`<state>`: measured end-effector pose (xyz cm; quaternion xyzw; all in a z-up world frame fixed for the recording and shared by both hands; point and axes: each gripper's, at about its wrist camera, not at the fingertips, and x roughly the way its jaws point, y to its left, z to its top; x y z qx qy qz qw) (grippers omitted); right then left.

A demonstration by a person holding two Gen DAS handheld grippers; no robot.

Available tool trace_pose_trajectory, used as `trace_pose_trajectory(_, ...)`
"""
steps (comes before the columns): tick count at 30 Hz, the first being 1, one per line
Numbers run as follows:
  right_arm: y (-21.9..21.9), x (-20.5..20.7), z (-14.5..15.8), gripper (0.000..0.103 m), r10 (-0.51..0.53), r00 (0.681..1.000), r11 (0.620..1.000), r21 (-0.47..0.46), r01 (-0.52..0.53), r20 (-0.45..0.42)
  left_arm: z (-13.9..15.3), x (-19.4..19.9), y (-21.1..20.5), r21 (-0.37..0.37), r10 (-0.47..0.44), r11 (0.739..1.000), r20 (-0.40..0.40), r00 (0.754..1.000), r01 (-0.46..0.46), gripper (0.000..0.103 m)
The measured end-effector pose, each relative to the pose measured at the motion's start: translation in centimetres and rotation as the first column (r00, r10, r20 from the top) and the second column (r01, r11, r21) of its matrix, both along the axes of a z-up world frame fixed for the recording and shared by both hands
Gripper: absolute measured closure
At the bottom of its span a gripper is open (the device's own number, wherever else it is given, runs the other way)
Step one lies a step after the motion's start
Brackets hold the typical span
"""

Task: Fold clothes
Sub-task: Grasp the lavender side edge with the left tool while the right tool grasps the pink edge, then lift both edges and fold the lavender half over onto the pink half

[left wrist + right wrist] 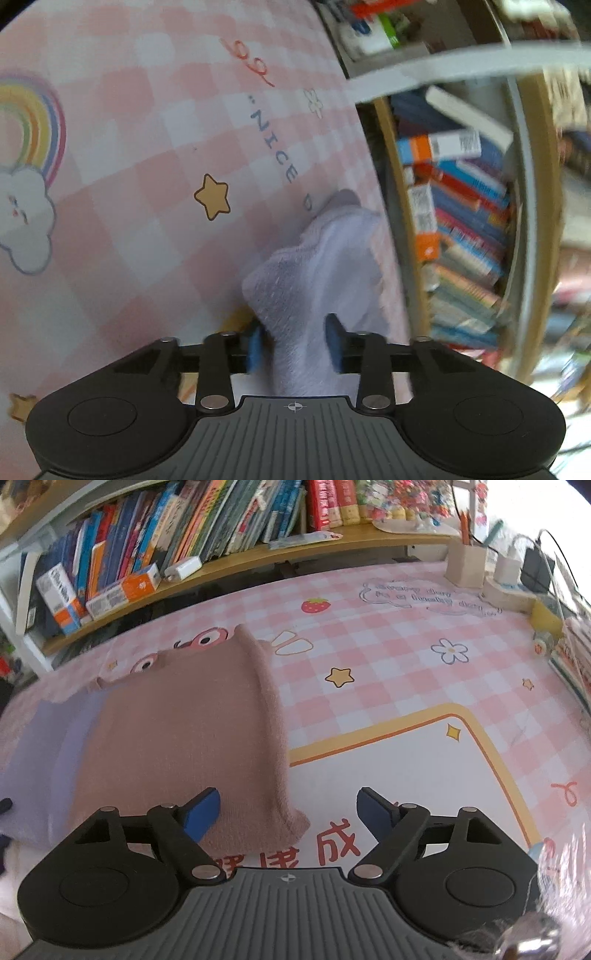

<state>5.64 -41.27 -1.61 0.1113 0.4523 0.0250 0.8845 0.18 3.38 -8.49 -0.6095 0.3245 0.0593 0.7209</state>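
A pale lavender-white cloth (pixel 321 266) lies bunched near the right edge of the pink checked table mat (pixel 129 147). Its near end runs between the blue pads of my left gripper (pixel 293 343), which stand partly apart and do not clearly pinch it. In the right wrist view a brownish-pink knit garment (pixel 177 731) lies folded flat on the mat (pixel 388 664), over a lavender piece (pixel 44 746) that shows at its left. My right gripper (pixel 288 812) hovers open above the garment's near right corner, with its left finger over the knit and its right finger over bare mat.
Shelves packed with books (pixel 184 528) run along the table's far edge and show beside the mat (pixel 458 221) in the left wrist view. A wooden pen holder (pixel 465 563), chargers and a stack of books (pixel 576 646) crowd the far right corner.
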Motion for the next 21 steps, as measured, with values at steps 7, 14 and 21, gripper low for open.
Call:
trace_pose_trajectory(7, -1.6, 1.9, -0.1, 0.050, -0.023, 0.999, 0.993, 0.113, 0.028, -0.043, 0.2, 0.4, -0.5, -0.004, 0.053, 0.999, 0.019, 0.998, -0.053, 0.060)
trace_pose_trajectory(14, -1.5, 2.5, -0.7, 0.090, 0.078, 0.995, 0.977, 0.204, -0.063, -0.068, -0.3, -0.2, -0.3, 0.033, 0.103, 0.994, -0.024, 0.994, -0.102, 0.094)
trace_pose_trajectory(21, 0.1, 2.7, -1.0, 0.096, 0.254, 0.964, 0.930, 0.293, -0.223, -0.073, 2.6, -3.7, 0.3, 0.183, 0.188, 0.965, 0.016, 0.982, -0.188, 0.095)
